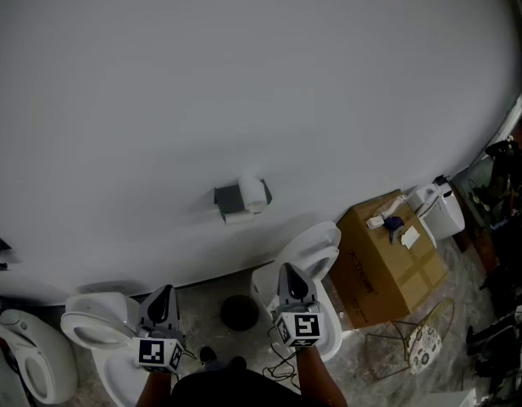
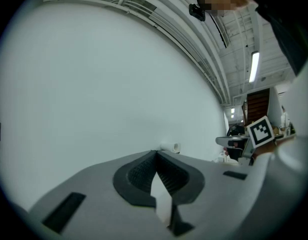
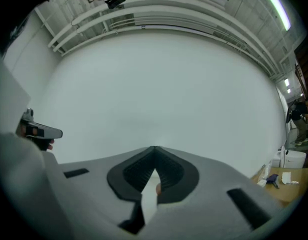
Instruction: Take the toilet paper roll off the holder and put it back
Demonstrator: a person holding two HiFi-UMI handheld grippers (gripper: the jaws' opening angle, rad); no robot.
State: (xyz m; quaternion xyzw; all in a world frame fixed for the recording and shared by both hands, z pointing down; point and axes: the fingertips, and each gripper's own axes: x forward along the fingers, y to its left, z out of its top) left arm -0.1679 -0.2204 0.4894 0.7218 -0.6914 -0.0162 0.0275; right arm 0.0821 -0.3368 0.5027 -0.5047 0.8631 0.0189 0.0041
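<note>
The white toilet paper roll (image 1: 252,192) sits on its dark holder (image 1: 230,198) fixed to the white wall, above the toilets. Both grippers hang well below it, near the bottom of the head view. My left gripper (image 1: 162,296) is shut with nothing in it; its tips meet in the left gripper view (image 2: 155,153), where the roll (image 2: 170,147) shows small just beyond them. My right gripper (image 1: 292,275) is also shut and empty, its tips together (image 3: 154,148) facing bare wall. Neither gripper touches the roll.
A white toilet (image 1: 308,265) stands under the right gripper and another toilet (image 1: 100,333) under the left. A dark round bin (image 1: 239,312) sits between them. A cardboard box (image 1: 390,261) with small items stands at the right, next to clutter.
</note>
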